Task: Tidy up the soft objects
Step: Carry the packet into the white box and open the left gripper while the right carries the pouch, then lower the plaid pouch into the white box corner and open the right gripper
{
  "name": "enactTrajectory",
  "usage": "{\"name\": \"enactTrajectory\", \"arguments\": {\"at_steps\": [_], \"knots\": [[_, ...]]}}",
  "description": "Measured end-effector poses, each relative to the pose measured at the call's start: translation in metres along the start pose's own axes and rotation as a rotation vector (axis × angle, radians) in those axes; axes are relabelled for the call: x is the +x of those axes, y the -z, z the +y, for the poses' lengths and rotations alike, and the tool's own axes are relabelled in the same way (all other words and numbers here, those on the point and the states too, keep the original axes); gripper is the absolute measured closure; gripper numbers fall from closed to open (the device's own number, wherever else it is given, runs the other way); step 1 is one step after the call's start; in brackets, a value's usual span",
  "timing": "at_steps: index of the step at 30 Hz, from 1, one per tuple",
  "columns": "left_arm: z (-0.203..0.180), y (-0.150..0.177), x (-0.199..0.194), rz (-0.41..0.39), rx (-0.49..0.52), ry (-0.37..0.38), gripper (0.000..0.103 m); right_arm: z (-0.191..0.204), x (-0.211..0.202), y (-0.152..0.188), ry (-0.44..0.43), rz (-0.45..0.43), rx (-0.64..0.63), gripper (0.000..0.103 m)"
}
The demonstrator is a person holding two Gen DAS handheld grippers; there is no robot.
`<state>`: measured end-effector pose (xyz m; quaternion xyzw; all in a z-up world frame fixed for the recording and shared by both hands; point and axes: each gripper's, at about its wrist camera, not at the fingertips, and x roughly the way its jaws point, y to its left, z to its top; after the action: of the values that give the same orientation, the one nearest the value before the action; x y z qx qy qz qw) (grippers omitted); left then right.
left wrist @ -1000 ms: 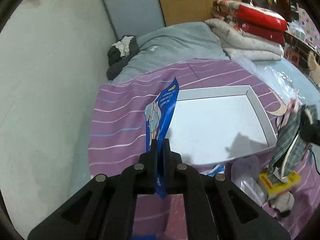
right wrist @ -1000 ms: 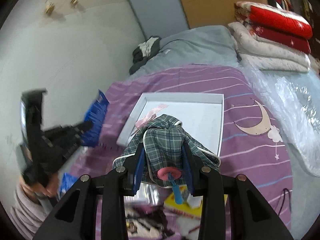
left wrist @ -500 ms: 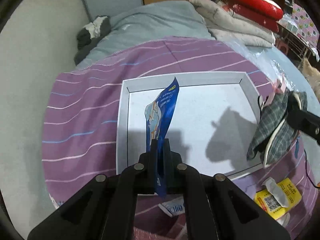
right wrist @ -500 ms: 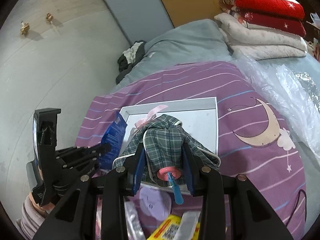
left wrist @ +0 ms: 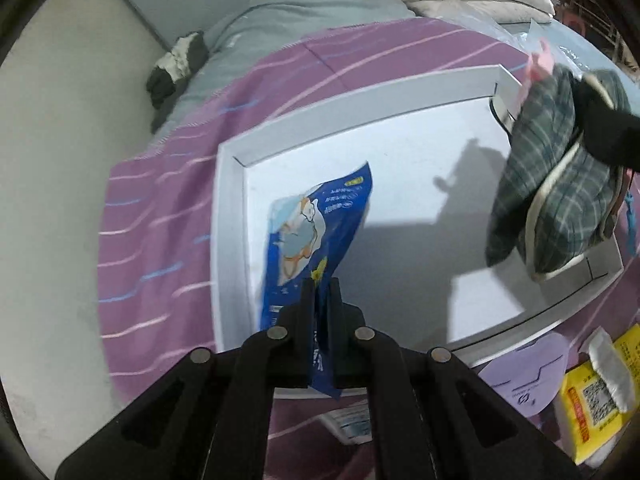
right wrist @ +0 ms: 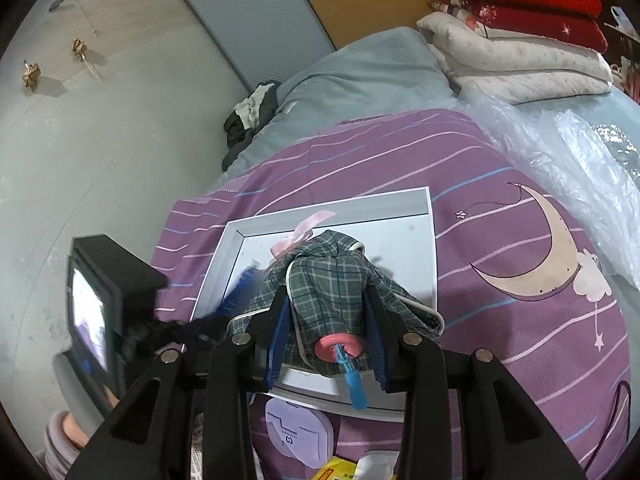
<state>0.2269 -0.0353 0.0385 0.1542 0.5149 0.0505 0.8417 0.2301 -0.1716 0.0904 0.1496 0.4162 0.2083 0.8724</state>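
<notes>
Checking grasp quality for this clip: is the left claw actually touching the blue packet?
Touching. In the left wrist view the left claw has both fingers closed flat on the blue packet's lower edge, with no gap, above the white tray.

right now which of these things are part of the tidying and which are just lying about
In the job:
- blue packet, in left gripper
- plaid cloth item, in right gripper
- white tray

Lying about:
- yellow packet
- folded quilts
- clear plastic sheet

A home bedroom is shown: a bed (right wrist: 360,80) is covered by a purple sheet (right wrist: 500,320), with folded quilts (right wrist: 516,40) stacked behind.
</notes>
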Motion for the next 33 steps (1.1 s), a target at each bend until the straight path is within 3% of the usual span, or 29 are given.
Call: {"name": "enactTrajectory", "arguments": {"at_steps": [3,5,6,8,10,14,18,19,21,22,23,25,28,33], "knots": [[0.000,0.001,0.010,0.038,-0.038,0.053,0.087,0.000,0.002,-0.002,0.006,0.008,-0.013,0.069],[0.005,0.001,0.016,0.071,-0.088,0.080,0.072,0.001,0.002,-0.003,0.008,0.008,-0.014,0.069],[0.008,0.001,0.018,0.082,-0.112,0.104,0.070,0.000,0.001,-0.004,0.006,0.007,-0.011,0.069],[0.018,0.001,0.021,0.112,-0.177,0.197,0.052,-0.001,0.001,-0.004,-0.005,0.006,0.000,0.069],[0.027,0.002,0.023,0.135,-0.227,0.288,0.043,0.000,0.000,-0.003,-0.014,0.009,0.003,0.069],[0.043,0.007,0.015,0.126,-0.269,0.393,0.039,0.006,-0.001,-0.002,-0.022,0.016,-0.015,0.069],[0.062,0.011,0.009,0.081,-0.301,0.410,0.039,0.011,0.002,-0.004,-0.025,0.038,-0.014,0.069],[0.067,0.011,0.010,0.074,-0.317,0.403,0.040,0.013,0.004,-0.004,-0.023,0.048,-0.014,0.069],[0.075,0.011,0.015,0.084,-0.348,0.385,0.062,0.018,0.009,-0.003,-0.007,0.074,-0.017,0.069],[0.077,0.010,0.018,0.094,-0.355,0.391,0.078,0.021,0.013,-0.003,0.006,0.085,-0.025,0.069],[0.079,0.008,0.025,0.108,-0.367,0.414,0.084,0.025,0.019,-0.003,0.024,0.104,-0.034,0.069],[0.076,0.005,0.034,0.115,-0.371,0.445,0.090,0.027,0.029,-0.001,0.046,0.139,-0.030,0.069],[0.071,-0.005,0.043,0.111,-0.350,0.435,0.092,0.025,0.049,0.002,0.085,0.212,-0.007,0.069],[0.066,-0.012,0.048,0.131,-0.332,0.283,0.099,0.029,0.076,0.011,0.203,0.286,-0.061,0.069]]}}
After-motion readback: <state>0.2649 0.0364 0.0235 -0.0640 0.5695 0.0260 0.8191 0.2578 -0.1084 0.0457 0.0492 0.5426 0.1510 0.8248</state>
